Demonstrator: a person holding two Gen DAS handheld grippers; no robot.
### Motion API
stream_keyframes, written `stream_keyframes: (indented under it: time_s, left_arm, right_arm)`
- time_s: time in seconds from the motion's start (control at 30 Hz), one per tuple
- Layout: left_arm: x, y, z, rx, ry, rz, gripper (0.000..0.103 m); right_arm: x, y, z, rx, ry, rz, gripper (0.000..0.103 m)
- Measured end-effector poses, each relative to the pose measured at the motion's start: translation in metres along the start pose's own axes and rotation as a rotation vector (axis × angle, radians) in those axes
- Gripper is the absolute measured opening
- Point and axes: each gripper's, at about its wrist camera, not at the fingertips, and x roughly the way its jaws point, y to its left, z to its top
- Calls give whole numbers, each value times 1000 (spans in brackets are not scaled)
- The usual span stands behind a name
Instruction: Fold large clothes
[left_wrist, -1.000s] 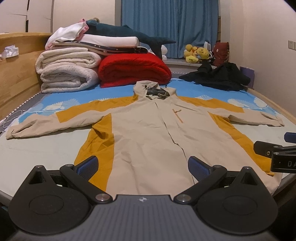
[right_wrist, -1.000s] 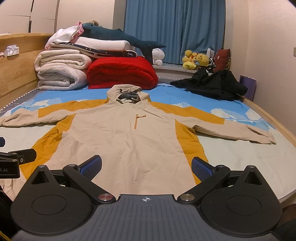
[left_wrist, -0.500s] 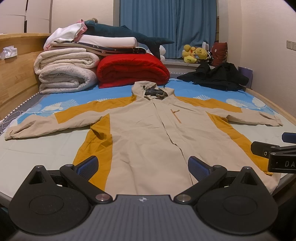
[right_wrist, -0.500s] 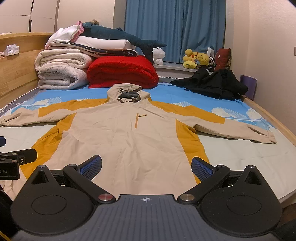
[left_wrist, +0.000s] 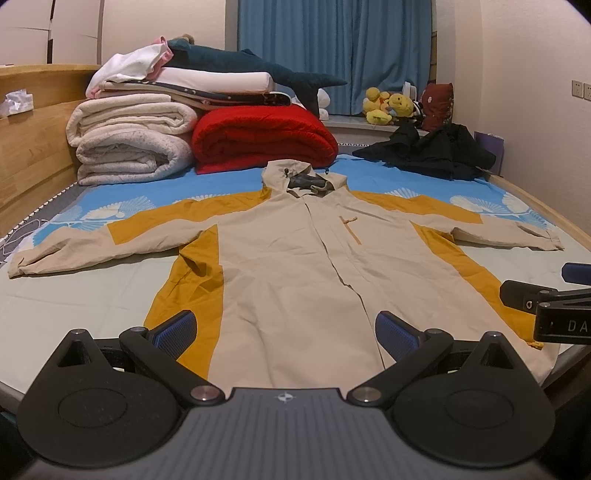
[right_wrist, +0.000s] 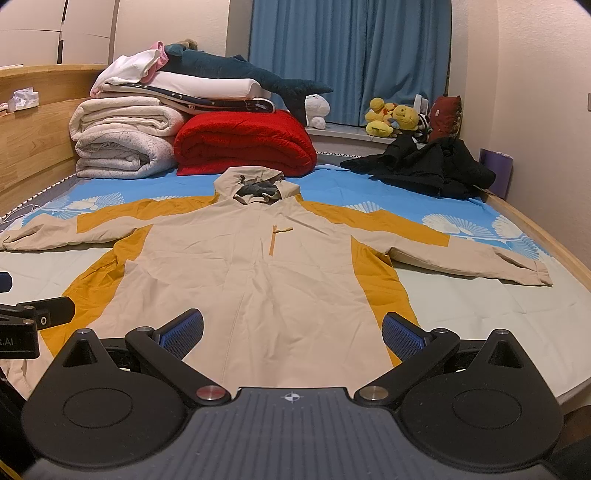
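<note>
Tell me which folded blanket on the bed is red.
The red blanket, directly behind the jacket's hood; the white blankets stacked left of it are pale.

Blue curtains (left_wrist: 334, 55) hang behind a wooden-framed bed (left_wrist: 33, 147) between cream walls (left_wrist: 535, 74)

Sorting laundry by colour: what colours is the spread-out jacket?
Beige jacket with mustard-yellow panels; right wrist view shows it best.

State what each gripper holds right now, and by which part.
Nothing. The left gripper and the right gripper are both open, above the hem of the jacket, which lies flat.
</note>
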Motion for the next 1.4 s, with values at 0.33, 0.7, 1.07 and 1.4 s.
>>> stream_keyframes:
  time_s: [0.33,0.7,1.07,1.4]
  left_arm:
    - [1,7,4,-3,-3,-30,89]
    - [66,93,14,144,103,19,38]
    - [134,175,-32,-224,575,163,53]
    - [71,182,-9,-310,404,77,4]
  right_arm:
    - [0,-6,2,26,-20,-13,99]
    - [51,-119,23,121,-17,-108,55]
    - [145,-178,-56,432,507,-48,57]
    - [86,-173,-16,407,433,106,5]
